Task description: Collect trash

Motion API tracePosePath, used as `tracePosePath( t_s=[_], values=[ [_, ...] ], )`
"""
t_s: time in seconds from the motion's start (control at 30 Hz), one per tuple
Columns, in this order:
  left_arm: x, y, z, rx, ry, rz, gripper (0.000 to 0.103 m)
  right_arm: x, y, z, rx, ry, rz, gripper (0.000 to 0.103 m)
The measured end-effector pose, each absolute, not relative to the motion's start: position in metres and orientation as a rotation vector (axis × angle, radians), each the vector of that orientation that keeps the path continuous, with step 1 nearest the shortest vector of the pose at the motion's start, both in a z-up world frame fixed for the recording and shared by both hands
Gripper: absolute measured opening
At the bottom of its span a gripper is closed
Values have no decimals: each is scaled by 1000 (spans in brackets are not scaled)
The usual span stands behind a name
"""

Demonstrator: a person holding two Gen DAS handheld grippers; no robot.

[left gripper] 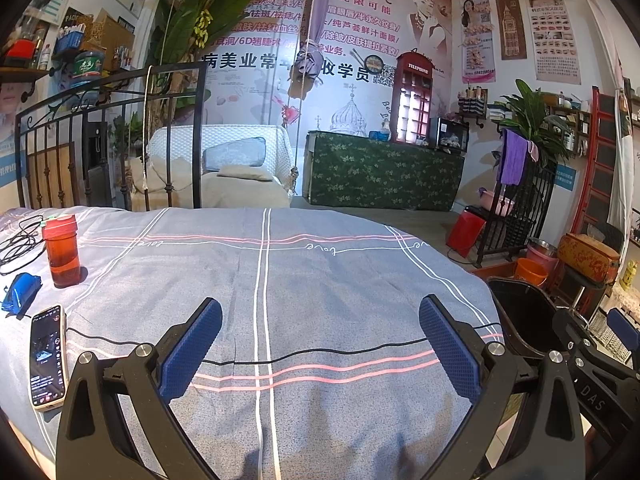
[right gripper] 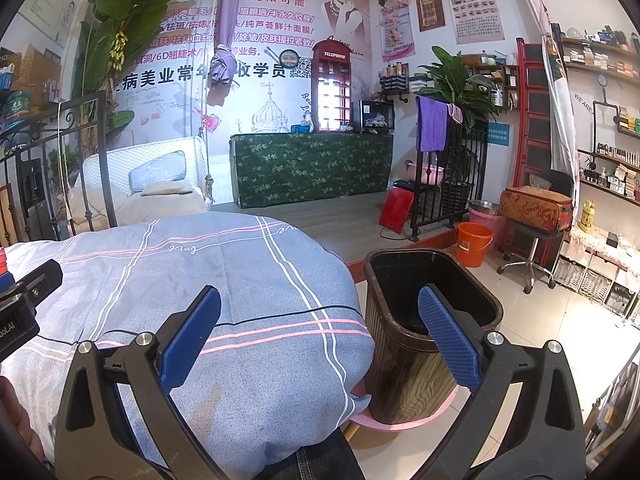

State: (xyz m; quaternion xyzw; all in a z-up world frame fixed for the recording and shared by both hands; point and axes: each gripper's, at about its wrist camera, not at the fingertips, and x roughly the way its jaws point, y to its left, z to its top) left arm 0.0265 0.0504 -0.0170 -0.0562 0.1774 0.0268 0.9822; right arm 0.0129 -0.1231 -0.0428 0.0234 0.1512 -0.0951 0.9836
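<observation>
Left tool [left gripper: 320, 344]: spread wide, blue pads [left gripper: 192, 354] well apart, nothing between them, nothing touched. Poised over the bed [left gripper: 320, 272], above its grey striped cover. Black cable [left gripper: 304, 354] lying across the cover, passing beneath the gap between the pads.

Right tool [right gripper: 320, 340]: likewise spread wide and holding nothing. Left pad over the bed edge, right pad [right gripper: 448, 340] in line with the mouth of the trash bin [right gripper: 404, 364]. Contact with the bin not evident.

Trash bin: dark, wood-grain sided, standing upright on the floor just beside the bed's right edge. Interior dark; contents cannot be told.

Seen only from the left wrist: red bottle [left gripper: 62, 250] upright on the cover at far left, blue object [left gripper: 20, 292] just beside it, phone [left gripper: 47, 356] lying flat with screen lit, tangle of cable near the bottle. Right tool's body visible at lower right, bin only partly shown.

Seen only from the right wrist: whole bin rim, orange bucket [right gripper: 474, 244] on the tiled floor beyond, stool carrying a patterned case [right gripper: 536, 208]. Loose trash on the bed not discernible in either view.
</observation>
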Motion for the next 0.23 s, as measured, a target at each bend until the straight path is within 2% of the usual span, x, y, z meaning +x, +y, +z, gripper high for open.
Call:
tracePosePath(
  t_s=[0.23],
  values=[
    [28, 53, -14, -109, 358, 50, 97, 13, -123, -43, 48, 305, -192, 97]
  ],
)
